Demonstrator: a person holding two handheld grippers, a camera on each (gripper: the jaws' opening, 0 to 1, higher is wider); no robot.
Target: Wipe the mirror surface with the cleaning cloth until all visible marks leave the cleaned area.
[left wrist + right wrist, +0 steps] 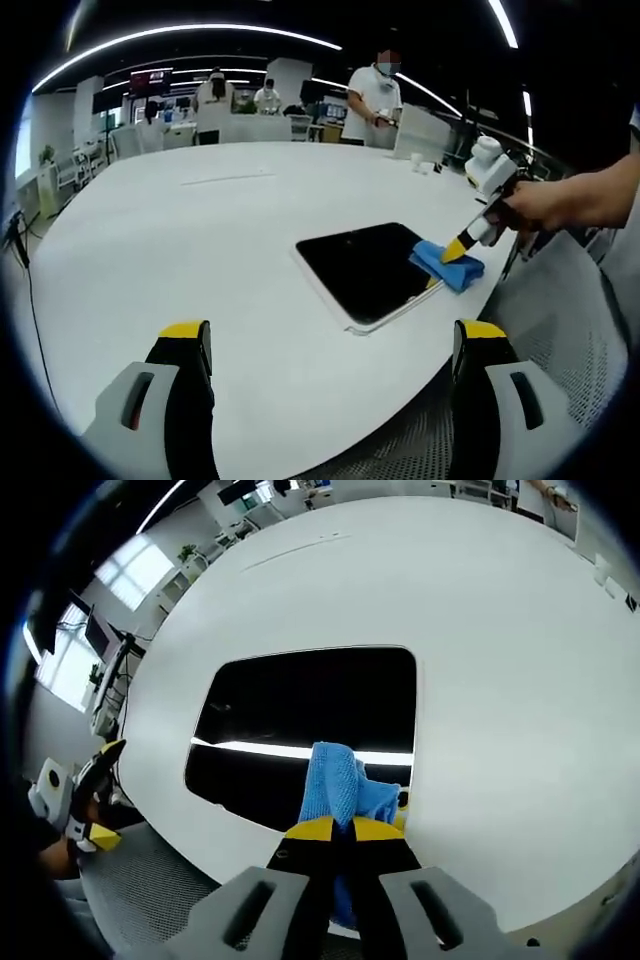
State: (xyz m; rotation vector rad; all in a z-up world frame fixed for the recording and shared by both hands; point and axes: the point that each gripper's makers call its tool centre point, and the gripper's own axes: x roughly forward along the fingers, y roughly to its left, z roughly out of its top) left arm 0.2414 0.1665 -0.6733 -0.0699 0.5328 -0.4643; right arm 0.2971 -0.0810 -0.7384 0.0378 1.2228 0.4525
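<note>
A dark rectangular mirror [362,268] with a pale rim lies flat on the white table [200,250]. A blue cleaning cloth [447,264] rests on the mirror's right end. My right gripper [462,247], held by a hand, is shut on the cloth and presses it down there. In the right gripper view the mirror [300,720] reflects a bright ceiling strip, and the blue cloth [340,790] bunches just ahead of the closed yellow-tipped jaws of my right gripper [344,830]. My left gripper [330,345] hovers open over the table's near side, holding nothing.
The table's curved edge [430,385] runs close to the mirror, with grey mesh flooring beyond. Small items [425,163] sit at the table's far right. Several people [372,95] stand at desks in the background. The left gripper [85,800] appears off the table edge.
</note>
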